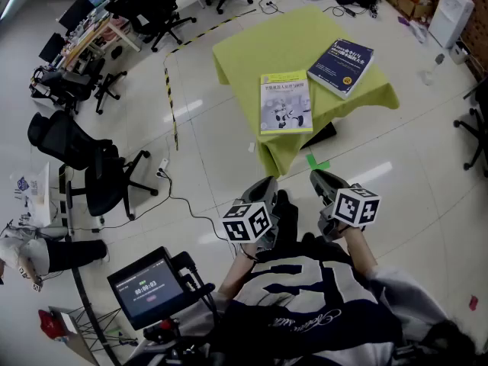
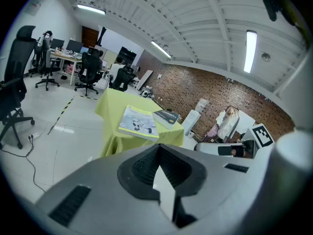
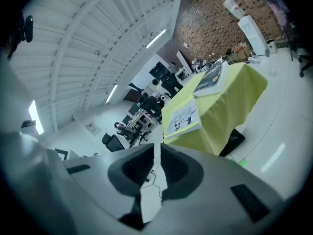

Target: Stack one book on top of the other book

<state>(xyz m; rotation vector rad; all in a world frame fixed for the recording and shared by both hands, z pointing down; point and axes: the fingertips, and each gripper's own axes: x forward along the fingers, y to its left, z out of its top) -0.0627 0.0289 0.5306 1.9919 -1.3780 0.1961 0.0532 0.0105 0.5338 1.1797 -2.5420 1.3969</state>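
Two books lie side by side on a table draped in a yellow-green cloth (image 1: 252,52). Near the front edge is a pale book with a yellow-green border (image 1: 285,101); a dark blue book (image 1: 341,66) lies to its right, further back. Both grippers hang over the floor short of the table, well apart from the books. My left gripper (image 1: 267,185) is shut and empty, and my right gripper (image 1: 320,178) is shut with only a hairline slit, also empty. The left gripper view shows the pale book (image 2: 138,122) and blue book (image 2: 167,116) beyond its jaws (image 2: 159,147). The right gripper view shows them too (image 3: 183,117) (image 3: 211,77).
Black office chairs (image 1: 91,166) and desks stand at the left. A black-and-yellow tape line (image 1: 169,90) and a cable (image 1: 183,204) run over the floor. A green mark (image 1: 316,161) lies by the table's foot. A white unit (image 1: 450,10) stands at the far right.
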